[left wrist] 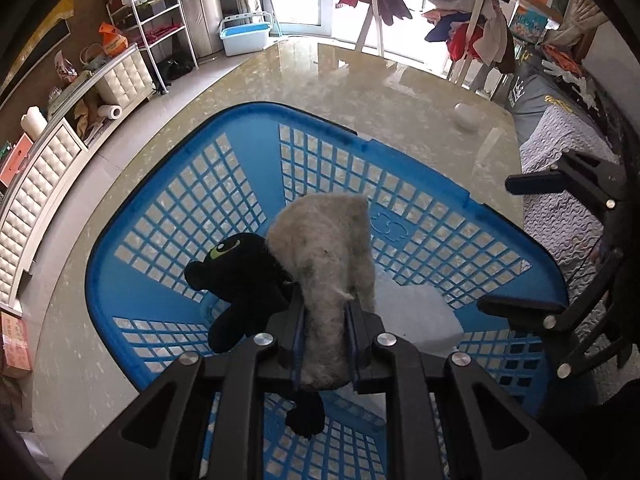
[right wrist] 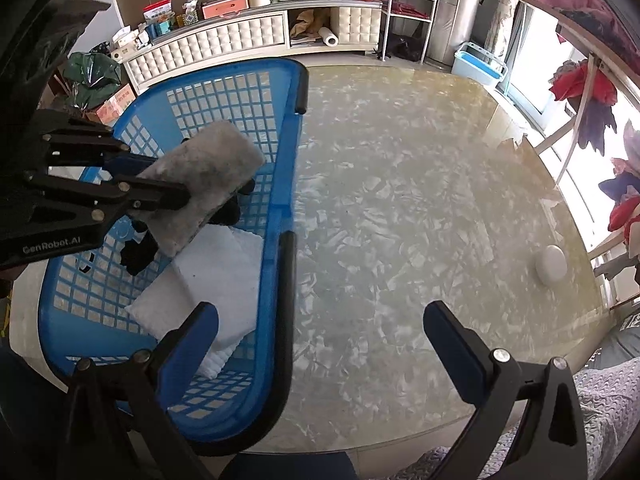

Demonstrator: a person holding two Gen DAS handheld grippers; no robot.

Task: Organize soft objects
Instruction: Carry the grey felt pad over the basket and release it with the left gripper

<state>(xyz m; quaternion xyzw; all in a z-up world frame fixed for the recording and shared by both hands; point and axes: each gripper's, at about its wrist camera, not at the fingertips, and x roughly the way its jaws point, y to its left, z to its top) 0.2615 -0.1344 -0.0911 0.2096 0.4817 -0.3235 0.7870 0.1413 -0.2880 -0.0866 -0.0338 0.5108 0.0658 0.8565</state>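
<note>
My left gripper (left wrist: 325,312) is shut on a grey felt pad (left wrist: 328,248) and holds it above the blue plastic basket (left wrist: 168,280). In the basket lie a black plush toy (left wrist: 236,280) and a white foam sheet (left wrist: 416,316). In the right wrist view the left gripper (right wrist: 160,184) holds the grey pad (right wrist: 204,184) over the basket (right wrist: 280,160), with the black toy (right wrist: 138,254) and the white sheet (right wrist: 224,276) below. My right gripper (right wrist: 320,324) is open and empty, to the right of the basket; it shows at the right of the left wrist view (left wrist: 520,240).
The basket stands on a glossy marble-look table (right wrist: 420,208). A small white round object (right wrist: 552,264) lies near the table's far right edge. A grey quilted cover (left wrist: 560,200) lies beside the table. A cabinet, shelves and a clothes rack stand around the room.
</note>
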